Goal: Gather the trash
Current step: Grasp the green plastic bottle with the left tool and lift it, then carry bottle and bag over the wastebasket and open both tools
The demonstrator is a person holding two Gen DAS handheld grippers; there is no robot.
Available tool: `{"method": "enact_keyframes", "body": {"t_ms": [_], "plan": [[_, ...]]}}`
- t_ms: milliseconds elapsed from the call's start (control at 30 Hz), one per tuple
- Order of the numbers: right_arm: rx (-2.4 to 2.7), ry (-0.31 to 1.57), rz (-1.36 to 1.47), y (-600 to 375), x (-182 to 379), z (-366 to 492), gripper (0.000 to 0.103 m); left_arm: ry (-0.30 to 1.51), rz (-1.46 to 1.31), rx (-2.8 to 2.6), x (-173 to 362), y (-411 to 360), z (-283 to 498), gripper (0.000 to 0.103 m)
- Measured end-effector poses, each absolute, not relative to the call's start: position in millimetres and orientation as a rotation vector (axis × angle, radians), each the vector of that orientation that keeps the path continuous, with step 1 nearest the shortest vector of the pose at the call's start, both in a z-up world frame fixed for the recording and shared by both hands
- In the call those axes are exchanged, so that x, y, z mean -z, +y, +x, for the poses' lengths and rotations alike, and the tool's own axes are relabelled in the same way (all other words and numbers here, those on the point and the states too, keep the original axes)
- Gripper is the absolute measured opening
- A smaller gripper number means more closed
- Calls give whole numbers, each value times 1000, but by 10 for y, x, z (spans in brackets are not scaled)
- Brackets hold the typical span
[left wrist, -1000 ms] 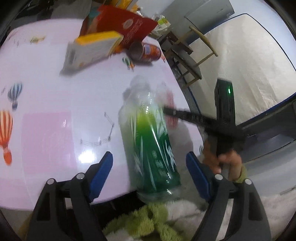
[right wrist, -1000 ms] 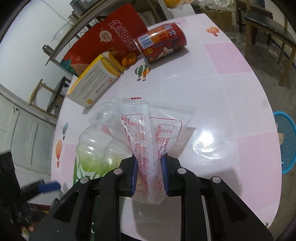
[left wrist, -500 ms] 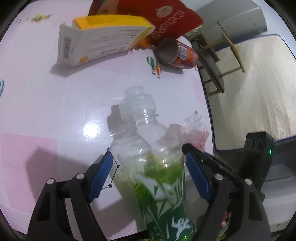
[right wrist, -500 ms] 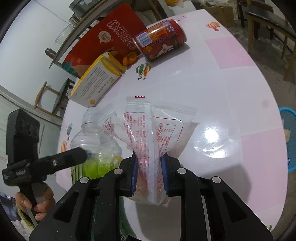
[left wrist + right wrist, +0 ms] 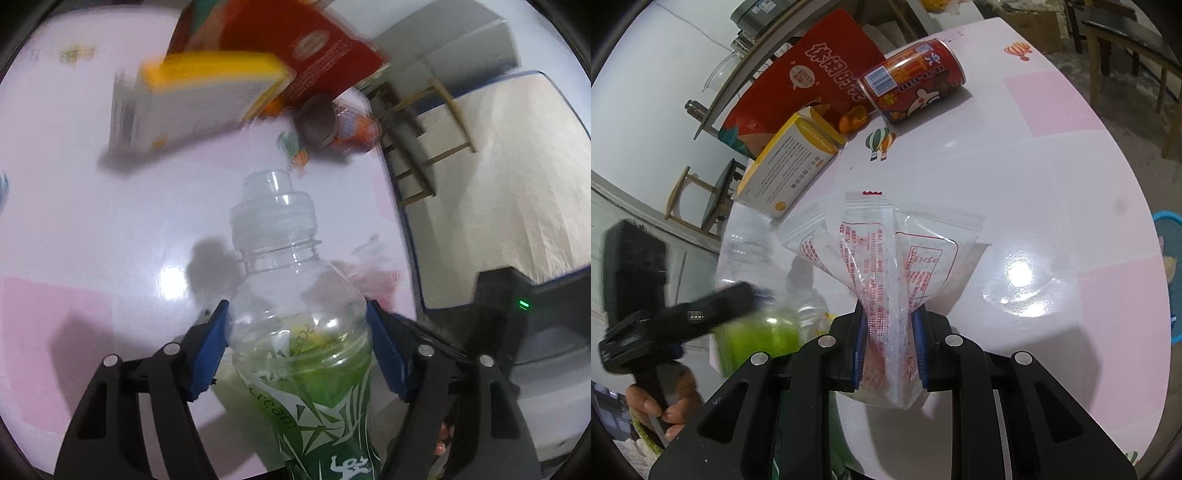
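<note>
Your left gripper (image 5: 297, 345) fingers are closing around the light, slick, probably crushable bottle (image 5: 306, 354) at its shoulder; right gripper (image 5: 889, 345) fingers stay clenched on the limp plastic bag (image 5: 882, 266).

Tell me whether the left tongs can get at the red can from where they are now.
Probably not yet. The left tongs are closing around the bottle, which fills the gap between them, and the red can lies farther across the table.
</note>
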State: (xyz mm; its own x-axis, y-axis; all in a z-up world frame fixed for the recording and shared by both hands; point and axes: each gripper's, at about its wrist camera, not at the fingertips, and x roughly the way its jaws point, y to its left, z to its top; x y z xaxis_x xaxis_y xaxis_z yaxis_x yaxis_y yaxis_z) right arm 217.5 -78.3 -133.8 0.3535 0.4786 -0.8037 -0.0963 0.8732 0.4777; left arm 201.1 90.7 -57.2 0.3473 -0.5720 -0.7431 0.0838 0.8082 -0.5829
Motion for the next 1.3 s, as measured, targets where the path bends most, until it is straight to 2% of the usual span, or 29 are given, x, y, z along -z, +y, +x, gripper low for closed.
{"method": "enact_keyframes", "body": {"t_ms": [233, 433, 833, 1000, 1067, 1233, 1300], "plan": [[-368, 1145, 373, -776, 1302, 2149, 21, 781, -192, 468, -184, 764, 1558, 71], [-341, 1117, 363, -782, 1229, 2107, 21, 625, -43, 448, -322, 647, 1300, 71], [-279, 1062, 324, -842, 1125, 2100, 22, 509, 182, 428, -243, 502, 1041, 71], [-259, 1080, 254, -772, 1175, 2085, 29, 499, 173, 437, -208, 505, 957, 71], [-253, 1091, 218, -748, 1203, 2083, 38, 533, 161, 452, -185, 489, 968, 71], [-230, 1100, 182, -732, 1265, 2077, 41, 612, 85, 473, -93, 523, 1062, 71], [-229, 1102, 185, -740, 1285, 2069, 41, 625, 49, 480, -86, 545, 1075, 68]]}}
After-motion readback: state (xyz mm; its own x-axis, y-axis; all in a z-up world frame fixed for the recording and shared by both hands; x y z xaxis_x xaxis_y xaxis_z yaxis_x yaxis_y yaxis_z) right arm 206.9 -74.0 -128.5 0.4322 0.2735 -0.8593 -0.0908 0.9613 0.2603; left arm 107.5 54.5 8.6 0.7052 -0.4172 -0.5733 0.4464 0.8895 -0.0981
